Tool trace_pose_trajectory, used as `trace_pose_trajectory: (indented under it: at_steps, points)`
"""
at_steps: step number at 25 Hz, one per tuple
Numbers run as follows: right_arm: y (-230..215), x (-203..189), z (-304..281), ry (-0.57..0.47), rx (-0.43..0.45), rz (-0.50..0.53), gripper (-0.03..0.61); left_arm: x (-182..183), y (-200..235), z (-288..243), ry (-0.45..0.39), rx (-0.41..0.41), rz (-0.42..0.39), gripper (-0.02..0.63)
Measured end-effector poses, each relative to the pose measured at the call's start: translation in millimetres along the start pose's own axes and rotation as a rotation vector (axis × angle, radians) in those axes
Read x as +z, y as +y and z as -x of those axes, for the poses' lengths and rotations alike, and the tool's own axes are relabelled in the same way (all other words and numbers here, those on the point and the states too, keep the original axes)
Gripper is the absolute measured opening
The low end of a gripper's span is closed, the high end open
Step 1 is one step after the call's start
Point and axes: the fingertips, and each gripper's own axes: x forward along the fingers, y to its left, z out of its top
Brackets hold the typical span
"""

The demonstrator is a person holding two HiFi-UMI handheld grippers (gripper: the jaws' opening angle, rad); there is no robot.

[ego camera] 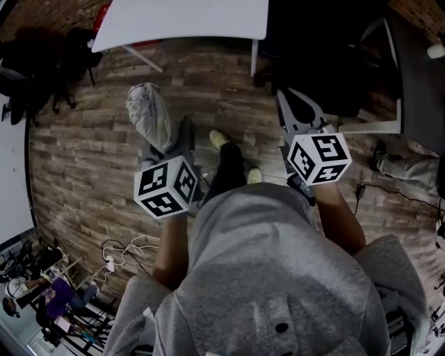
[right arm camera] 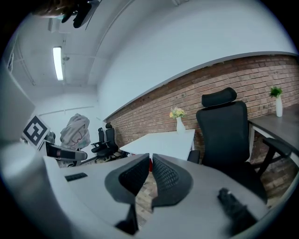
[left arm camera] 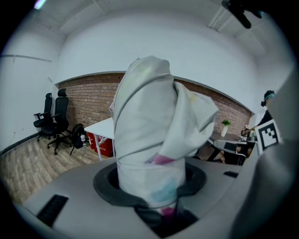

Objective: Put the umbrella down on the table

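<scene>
L gripper (ego camera: 170,149) clamped on the folded umbrella (ego camera: 149,115); table (ego camera: 181,21) lies far ahead, across open floor (ego camera: 83,167).

Jaws pinch the umbrella's lower end, approx. at its base, and the white bundle sticks out along the jaws' own line, so its long axis runs far and a touch left in the head view, tip over bare boards and not yet over any top. Table sits at the far edge, straight beyond that tip w/ a strip of floor between, so my read is the load must go far-ward before it can be laid flat. R gripper (ego camera: 295,104) has jaws together w/ nothing in them (its own view shows the same white top ahead). It is level w/ L but just right of the table's right end. L is the loaded hand and the better lined up.
</scene>
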Motion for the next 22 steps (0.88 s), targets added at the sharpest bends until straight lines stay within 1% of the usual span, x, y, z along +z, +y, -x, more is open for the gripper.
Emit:
trace_pose_trajectory:
  at_steps: [5, 11, 18, 22]
  points:
    - [-3.7, 9.1, -29.5, 0.013, -0.01, 0.003, 0.034, 14.6, 13.4, -26.6, 0.012, -0.013, 0.02, 0.207]
    - [-8.9, 25.5, -61.0, 0.013, -0.024, 0.01, 0.034, 31.9, 22.6, -55.4, 0.021, -0.037, 0.016, 0.206]
    - [-1.1, 47.7, -96.8, 0.025, -0.034, 0.039, 0.034, 59.0, 46.3, -80.2, 0.008, -0.045, 0.034, 0.207]
    - [3.2, 56.6, -118.6, 0.022, -0.035, 0.066, 0.034, 67.8, 61.3, -95.7, -0.005, -0.05, 0.04, 0.206]
